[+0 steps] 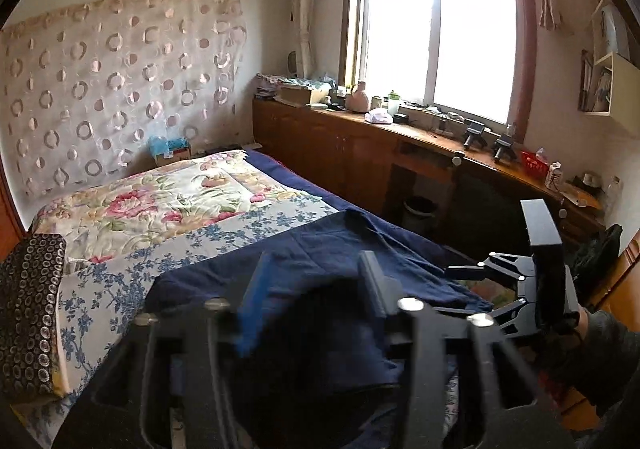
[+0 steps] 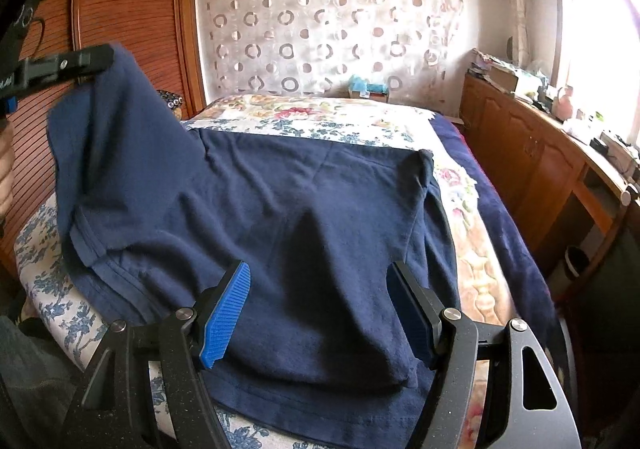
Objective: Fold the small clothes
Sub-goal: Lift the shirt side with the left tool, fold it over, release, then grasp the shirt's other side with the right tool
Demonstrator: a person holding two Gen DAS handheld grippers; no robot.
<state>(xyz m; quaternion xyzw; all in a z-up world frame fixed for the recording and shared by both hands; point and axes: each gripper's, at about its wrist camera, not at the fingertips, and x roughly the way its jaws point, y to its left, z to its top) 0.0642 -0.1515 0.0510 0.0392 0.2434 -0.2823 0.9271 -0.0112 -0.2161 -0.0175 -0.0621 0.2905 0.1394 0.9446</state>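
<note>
A navy T-shirt lies spread on the bed, its left side lifted and folded over toward the middle. That raised part hangs from my left gripper at the upper left. In the left wrist view, my left gripper has its jaws apart, with a bunch of the navy shirt loose between the fingers. My right gripper stands open low over the shirt's near hem, blue pads wide apart and a hump of cloth between them, unpinched. The right gripper also shows at the right of the left wrist view.
The bed carries a floral quilt and a blue-flowered sheet. A dark patterned pillow lies at its left. A wooden cabinet with clutter runs under the window, a bin beside it. A wooden wardrobe stands left.
</note>
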